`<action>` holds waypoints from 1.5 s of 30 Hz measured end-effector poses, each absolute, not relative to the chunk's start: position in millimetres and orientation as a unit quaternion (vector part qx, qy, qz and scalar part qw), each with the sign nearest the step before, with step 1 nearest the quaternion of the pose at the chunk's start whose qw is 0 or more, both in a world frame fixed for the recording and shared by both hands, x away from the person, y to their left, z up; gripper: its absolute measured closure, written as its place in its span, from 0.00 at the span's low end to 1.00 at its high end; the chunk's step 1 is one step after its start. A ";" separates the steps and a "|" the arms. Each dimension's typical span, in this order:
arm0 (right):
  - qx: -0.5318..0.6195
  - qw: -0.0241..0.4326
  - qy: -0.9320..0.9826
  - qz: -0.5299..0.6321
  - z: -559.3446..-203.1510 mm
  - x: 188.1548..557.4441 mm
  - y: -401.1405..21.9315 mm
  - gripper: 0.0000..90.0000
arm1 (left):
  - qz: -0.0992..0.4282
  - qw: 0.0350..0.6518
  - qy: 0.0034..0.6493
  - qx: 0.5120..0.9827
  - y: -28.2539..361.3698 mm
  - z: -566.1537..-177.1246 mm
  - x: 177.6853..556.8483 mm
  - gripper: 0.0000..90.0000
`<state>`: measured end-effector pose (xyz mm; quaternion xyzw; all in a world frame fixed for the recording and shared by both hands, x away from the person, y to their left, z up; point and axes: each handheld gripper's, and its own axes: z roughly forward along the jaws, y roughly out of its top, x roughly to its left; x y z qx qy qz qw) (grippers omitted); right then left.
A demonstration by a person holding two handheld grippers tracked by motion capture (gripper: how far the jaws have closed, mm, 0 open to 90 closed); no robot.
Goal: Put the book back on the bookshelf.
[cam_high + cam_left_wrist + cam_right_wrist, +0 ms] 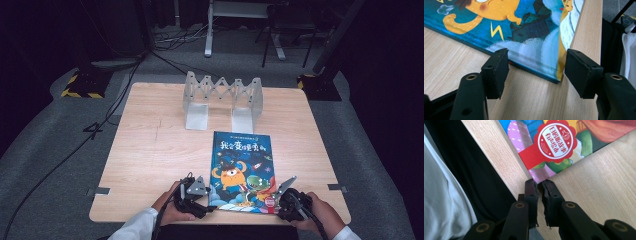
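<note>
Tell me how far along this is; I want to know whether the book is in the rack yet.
Not yet. The book lies flat on the table, apart from the folding rack. In hand: the right gripper is shut at the book's near corner, and the left gripper stands open around the other near corner. Lifting and standing it in the rack remain.

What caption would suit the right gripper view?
Right hand-held gripper, jaws shut, at the corner of a picture book near the wooden table's edge.
</note>
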<state>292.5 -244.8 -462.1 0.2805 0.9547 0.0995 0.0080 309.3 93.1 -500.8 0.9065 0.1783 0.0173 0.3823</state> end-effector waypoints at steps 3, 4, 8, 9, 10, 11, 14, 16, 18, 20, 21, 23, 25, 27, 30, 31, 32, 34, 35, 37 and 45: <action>0.288 0.010 0.946 0.144 -464.1 288.9 -254.8 0.90 | 0.016 0.384 0.176 0.906 93.0 -500.9 309.8 0.41; 0.289 0.010 0.943 0.164 -465.2 287.3 -258.9 0.88 | 0.015 0.385 0.176 0.906 93.0 -500.9 310.0 0.41; 0.305 -0.011 0.921 0.242 -471.3 288.7 -273.1 0.71 | 0.016 0.387 0.174 0.906 93.4 -501.2 310.1 0.41; 0.307 -0.013 0.918 0.249 -471.6 289.9 -274.6 0.64 | 0.019 0.383 0.175 0.907 93.4 -501.0 309.0 0.41; 0.309 -0.019 0.915 0.259 -471.2 291.5 -275.9 0.63 | 0.020 0.382 0.174 0.907 93.5 -501.0 308.8 0.40; 0.306 -0.018 0.914 0.265 -470.6 292.9 -277.1 0.60 | 0.021 0.383 0.173 0.907 93.5 -501.1 308.8 0.40; 0.316 -0.028 0.897 0.308 -466.5 297.6 -282.1 0.54 | 0.019 0.388 0.169 0.906 94.4 -501.6 309.6 0.40; 0.322 -0.039 0.877 0.355 -461.9 302.8 -289.3 0.51 | 0.022 0.386 0.171 0.906 95.6 -501.8 308.1 0.40; 0.324 -0.041 0.871 0.367 -460.7 305.0 -291.1 0.49 | 0.023 0.387 0.170 0.906 95.6 -501.9 308.1 0.40; 0.330 -0.035 0.863 0.381 -458.4 311.2 -292.3 0.48 | 0.022 0.386 0.170 0.907 95.8 -501.7 308.2 0.40; 0.334 -0.033 0.860 0.384 -457.7 314.5 -292.5 0.48 | 0.022 0.385 0.170 0.907 95.8 -501.6 308.2 0.40; 0.340 -0.036 0.853 0.394 -457.3 321.1 -292.7 0.48 | 0.026 0.385 0.167 0.907 95.6 -501.7 308.1 0.40; 0.355 -0.032 0.846 0.397 -457.7 330.4 -292.0 0.48 | 0.034 0.381 0.163 0.910 95.0 -501.7 308.1 0.38; 0.356 -0.030 0.842 0.403 -459.8 338.6 -290.1 0.47 | 0.035 0.380 0.160 0.910 95.0 -501.7 308.9 0.36; 0.366 -0.038 0.832 0.415 -463.3 349.7 -288.2 0.47 | 0.035 0.379 0.158 0.911 94.9 -501.7 309.1 0.36; 0.366 -0.039 0.832 0.416 -464.3 353.0 -287.9 0.46 | 0.036 0.379 0.156 0.912 94.8 -501.8 309.4 0.36; 0.368 -0.036 0.829 0.420 -465.8 358.6 -287.5 0.46 | 0.036 0.378 0.156 0.912 94.8 -501.7 309.5 0.35; 0.368 -0.036 0.823 0.432 -467.8 366.0 -287.4 0.46 | 0.037 0.376 0.152 0.913 94.9 -501.6 310.1 0.35; 0.368 -0.038 0.821 0.436 -468.6 368.7 -287.0 0.45 | 0.038 0.374 0.150 0.914 95.0 -501.5 310.3 0.34; 0.370 -0.038 0.820 0.435 -470.8 376.9 -284.1 0.42 | 0.038 0.374 0.150 0.915 94.9 -501.6 310.5 0.34; 0.355 -0.035 0.821 0.445 -468.3 402.0 -266.6 0.36 | 0.033 0.377 0.155 0.913 95.4 -501.9 311.0 0.33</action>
